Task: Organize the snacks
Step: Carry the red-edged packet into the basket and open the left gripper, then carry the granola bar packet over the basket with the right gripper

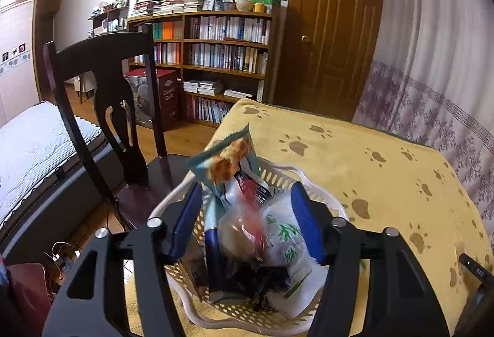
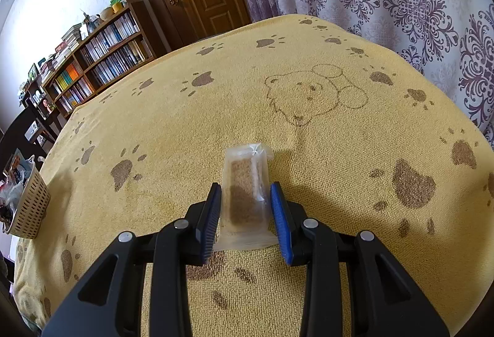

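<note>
The yellow paw-print towel (image 2: 324, 151) looks like rough, matt terry cloth. On it lies a glossy clear plastic snack packet (image 2: 245, 198). At the towel's edge stands a perforated cream plastic basket (image 1: 173, 207), beside a dark polished wooden chair (image 1: 102, 96).

Soft daylight, sharp, fisheye-warped (dark corners)

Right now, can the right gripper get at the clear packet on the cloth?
Probably yes. The right gripper is open with the clear packet lying flat between its fingers on the yellow cloth; nothing lies in the way.
</note>
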A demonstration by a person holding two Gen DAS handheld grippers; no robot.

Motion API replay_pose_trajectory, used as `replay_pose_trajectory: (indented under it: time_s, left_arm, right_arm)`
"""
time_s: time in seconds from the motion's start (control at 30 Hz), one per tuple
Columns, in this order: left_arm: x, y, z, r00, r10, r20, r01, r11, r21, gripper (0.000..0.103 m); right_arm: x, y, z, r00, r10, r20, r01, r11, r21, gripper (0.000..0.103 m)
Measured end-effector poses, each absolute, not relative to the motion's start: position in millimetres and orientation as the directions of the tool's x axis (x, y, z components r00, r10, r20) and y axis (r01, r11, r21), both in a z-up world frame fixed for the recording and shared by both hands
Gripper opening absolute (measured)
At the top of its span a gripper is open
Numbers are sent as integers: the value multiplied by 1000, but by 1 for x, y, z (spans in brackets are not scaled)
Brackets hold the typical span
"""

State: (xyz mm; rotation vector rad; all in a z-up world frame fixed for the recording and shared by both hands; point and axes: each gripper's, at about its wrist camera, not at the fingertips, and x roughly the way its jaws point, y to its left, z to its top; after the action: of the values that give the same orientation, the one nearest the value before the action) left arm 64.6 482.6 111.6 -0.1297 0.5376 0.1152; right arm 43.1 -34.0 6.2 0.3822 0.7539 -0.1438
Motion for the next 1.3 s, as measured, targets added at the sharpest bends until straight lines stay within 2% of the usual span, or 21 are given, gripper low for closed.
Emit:
replay_pose_trajectory:
  time_s: [0.33, 0.53, 0.67, 0.9, 1.13, 1.23, 1.3]
  left_arm:
    - [54, 492, 125, 874, 76, -480, -156, 979, -129, 67]
    - [45, 498, 133, 887, 76, -455, -164, 974, -157, 74]
    - [37, 495, 139, 898, 65, -434, -150, 975, -164, 83]
    - [30, 490, 143, 906, 65, -418, -142, 977, -157, 88]
    - [28, 489, 146, 907, 60, -416, -138, 977, -160, 89]
    - [25, 494, 149, 911, 74, -405, -151, 975, -161, 89]
    - [22, 500, 152, 915, 78, -397, -158, 972, -174, 90]
  right_arm:
    - [44, -34, 6, 723, 11, -691, 259, 923, 284, 34]
    - [46, -33, 5, 717, 21, -697, 240, 931, 276, 34]
    - [46, -32, 5, 716, 23, -697, 241, 930, 278, 34]
    - [50, -30, 4, 703, 12, -712, 245, 935, 258, 34]
    - [58, -17, 6, 672, -57, -738, 248, 957, 153, 35]
    - [63, -8, 7, 652, -119, -748, 261, 962, 74, 33]
    - [65, -7, 9, 649, -120, -751, 267, 960, 78, 31]
